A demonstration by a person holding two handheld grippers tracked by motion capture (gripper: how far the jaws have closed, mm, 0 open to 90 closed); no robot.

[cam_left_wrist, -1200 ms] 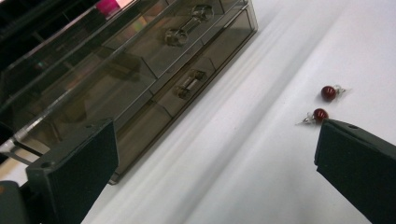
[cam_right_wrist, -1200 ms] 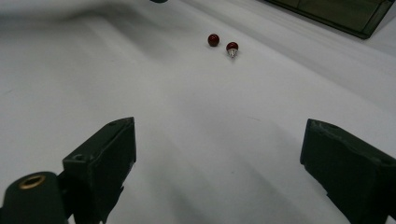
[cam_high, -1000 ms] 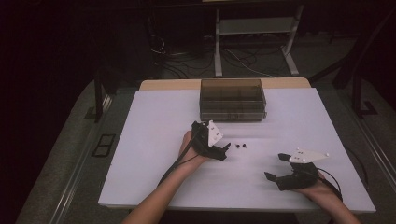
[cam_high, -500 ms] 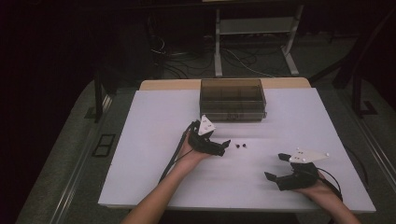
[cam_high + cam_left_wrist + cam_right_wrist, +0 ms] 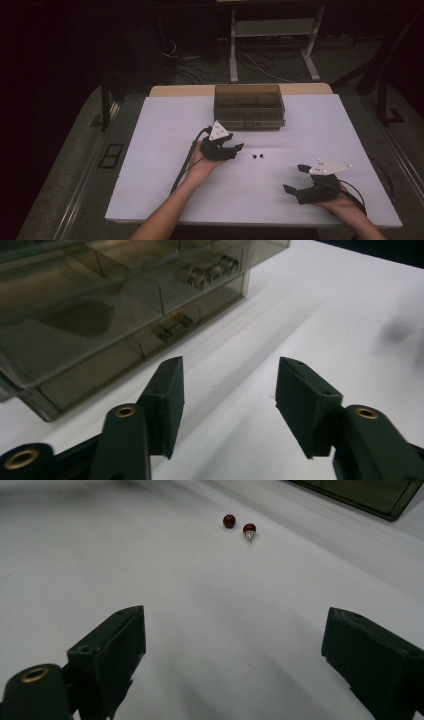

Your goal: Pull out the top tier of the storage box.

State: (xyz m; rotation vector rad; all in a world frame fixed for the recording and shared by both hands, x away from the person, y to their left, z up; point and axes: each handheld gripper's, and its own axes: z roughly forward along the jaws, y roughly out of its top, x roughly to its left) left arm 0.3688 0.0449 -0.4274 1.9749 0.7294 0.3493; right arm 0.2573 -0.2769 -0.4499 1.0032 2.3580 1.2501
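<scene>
On the counter (image 5: 150,150), the box (image 5: 249,106) sits far centre; two beads (image 5: 258,156) lie nearer, between left tongs (image 5: 234,148) and right tongs (image 5: 295,178).

**A white table with a box and two small beads**

The table (image 5: 150,150) has a flat white top, and a strip of light wood shows at its far edge. A smoky transparent box (image 5: 249,106) with compartments stands on it near the far side, in the middle. In front of the box, well apart from it, two small dark red beads (image 5: 229,521) lie just beside each other on the white surface.
</scene>
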